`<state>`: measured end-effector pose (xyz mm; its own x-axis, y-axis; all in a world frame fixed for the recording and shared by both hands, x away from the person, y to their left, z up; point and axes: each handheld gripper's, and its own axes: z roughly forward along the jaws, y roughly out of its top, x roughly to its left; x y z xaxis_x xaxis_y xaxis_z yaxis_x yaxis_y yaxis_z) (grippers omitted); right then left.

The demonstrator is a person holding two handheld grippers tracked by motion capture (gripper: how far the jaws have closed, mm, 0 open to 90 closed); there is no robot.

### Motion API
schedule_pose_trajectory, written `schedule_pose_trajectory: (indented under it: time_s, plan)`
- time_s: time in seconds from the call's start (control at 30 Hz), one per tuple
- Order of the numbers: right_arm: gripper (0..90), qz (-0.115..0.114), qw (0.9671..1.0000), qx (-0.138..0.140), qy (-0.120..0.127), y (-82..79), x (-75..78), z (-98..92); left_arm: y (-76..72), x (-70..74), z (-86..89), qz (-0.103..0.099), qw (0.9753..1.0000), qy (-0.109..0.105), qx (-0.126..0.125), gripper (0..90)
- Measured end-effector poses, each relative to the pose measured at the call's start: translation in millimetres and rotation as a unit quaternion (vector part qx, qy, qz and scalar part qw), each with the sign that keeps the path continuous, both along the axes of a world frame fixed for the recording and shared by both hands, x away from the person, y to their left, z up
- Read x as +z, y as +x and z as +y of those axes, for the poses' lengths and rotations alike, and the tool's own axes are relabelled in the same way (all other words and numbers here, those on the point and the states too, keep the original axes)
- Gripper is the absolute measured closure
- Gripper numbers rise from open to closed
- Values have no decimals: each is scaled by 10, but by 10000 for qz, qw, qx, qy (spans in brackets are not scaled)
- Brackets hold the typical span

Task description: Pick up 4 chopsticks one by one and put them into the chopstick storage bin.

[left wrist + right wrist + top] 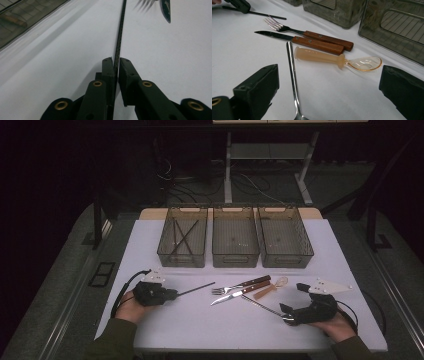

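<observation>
Low over the white table (200, 330), left gripper (116, 65) pinches a black chopstick (120, 35); right gripper (328, 92) rests wide-spread near a metal handle (292, 75)

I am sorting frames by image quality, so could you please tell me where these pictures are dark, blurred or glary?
High view: dim, surroundings nearly black, table lit. Left gripper view: fork tines blurred at the top edge, chopstick sharper near the jaws. Right gripper view: near jaws soft, spoon bowl glinting.

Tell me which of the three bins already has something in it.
The left bin: two dark chopsticks lie crossed inside it, while the middle bin and right bin look empty.
</observation>
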<state>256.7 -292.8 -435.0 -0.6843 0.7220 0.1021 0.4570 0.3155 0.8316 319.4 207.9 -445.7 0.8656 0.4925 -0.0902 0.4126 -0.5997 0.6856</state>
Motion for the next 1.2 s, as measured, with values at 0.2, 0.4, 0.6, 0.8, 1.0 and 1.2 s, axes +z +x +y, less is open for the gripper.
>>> schedule_pose_trajectory:
  time_s: [0.2,0.4,0.6,0.8,1.0,1.2]
  plan:
    - [30,-6,10000,5,-2,-1,0,4,8,-5,5,84,9999,-66,-8,848]
    - [30,1,10000,7,-6,0,-1,4,13,-3,4,140,9999,-83,16,858]
    - [30,-2,10000,15,-4,-3,2,3,26,1,12,228,9996,-127,86,858]
    - [30,-5,10000,17,-2,-1,1,3,33,25,28,317,9990,-201,226,858]
    - [31,-2,10000,15,0,-2,2,3,6,81,30,331,9985,-305,317,857]
    - [30,-1,10000,18,-3,-3,2,2,-23,165,5,316,9985,-264,350,857]
